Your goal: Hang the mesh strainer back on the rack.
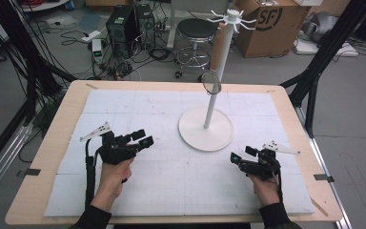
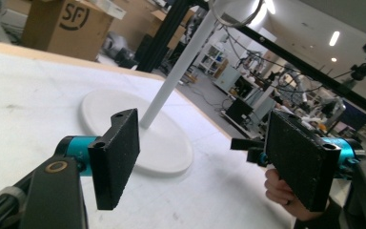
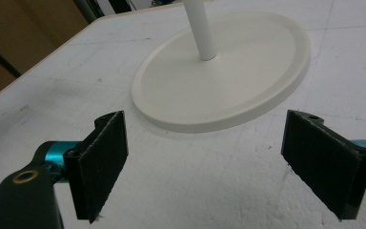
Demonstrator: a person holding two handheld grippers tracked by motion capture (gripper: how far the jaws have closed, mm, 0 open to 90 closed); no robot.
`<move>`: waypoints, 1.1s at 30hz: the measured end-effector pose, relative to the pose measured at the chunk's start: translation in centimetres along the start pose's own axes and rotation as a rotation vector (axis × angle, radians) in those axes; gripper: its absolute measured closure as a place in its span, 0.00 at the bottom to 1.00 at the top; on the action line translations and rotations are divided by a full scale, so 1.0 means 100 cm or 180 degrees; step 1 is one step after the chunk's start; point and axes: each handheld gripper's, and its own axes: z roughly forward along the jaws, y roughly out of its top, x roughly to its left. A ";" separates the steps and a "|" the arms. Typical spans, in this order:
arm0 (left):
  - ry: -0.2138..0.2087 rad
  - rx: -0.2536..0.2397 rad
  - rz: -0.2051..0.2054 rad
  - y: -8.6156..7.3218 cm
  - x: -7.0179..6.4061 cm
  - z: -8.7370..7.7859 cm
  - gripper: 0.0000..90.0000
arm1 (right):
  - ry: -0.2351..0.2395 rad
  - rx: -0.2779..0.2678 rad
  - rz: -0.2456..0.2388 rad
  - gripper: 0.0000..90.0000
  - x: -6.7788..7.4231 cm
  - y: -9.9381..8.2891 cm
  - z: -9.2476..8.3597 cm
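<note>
I had both tools resting low over the white foam mat, one on either side of the white hanger stand, and nothing was yet in hand. My left gripper sat to the left of the stand's round base, pointing across at it, its jaws standing wide with only air between them. My right gripper lay just off the base's near right edge, jaws likewise spread wide and empty; in the right gripper view the base lay close ahead of the pads.

The things I took to be the work hung from the hooks at the top of the stand: a round metal ring that looked like a small strainer or mirror, dangling beside the pole about halfway up, and a wooden-handled piece above it. I judged this to be the approach, before any reach. The next move, as I saw it, called for lifting one gripper well above the base and lining its open jaws on the handle, while keeping the pole from being knocked
</note>
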 end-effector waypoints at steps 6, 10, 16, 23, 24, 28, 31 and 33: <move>0.0118 0.0002 -0.0054 -0.016 0.010 -0.015 0.32 | 0.0023 0.0014 -0.0032 0.16 0.003 0.001 0.003; 0.0181 0.0040 0.0010 -0.018 0.009 -0.018 0.32 | 0.0038 0.0024 -0.0045 0.16 0.004 0.001 0.005; 0.0265 0.0098 0.0069 -0.023 0.010 -0.020 0.32 | 0.0050 0.0004 -0.0005 0.16 0.004 0.002 0.003; 0.0348 0.0092 0.0109 -0.032 0.012 -0.033 0.32 | 0.0078 -0.0023 -0.0009 0.16 0.004 0.002 0.003; 0.0362 0.0078 0.0102 -0.033 0.012 -0.035 0.32 | 0.0086 -0.0020 0.0005 0.16 0.005 0.002 0.002; 0.0411 0.0036 0.0117 -0.034 0.013 -0.039 0.32 | 0.0092 -0.0038 -0.0021 0.16 0.006 0.003 0.002; 0.0505 0.0121 0.0185 -0.035 0.015 -0.039 0.32 | 0.0099 -0.0022 0.0002 0.16 0.007 0.003 0.002; 0.0503 0.0124 0.0155 -0.037 0.018 -0.040 0.31 | 0.0094 -0.0028 -0.0010 0.16 0.007 0.003 0.002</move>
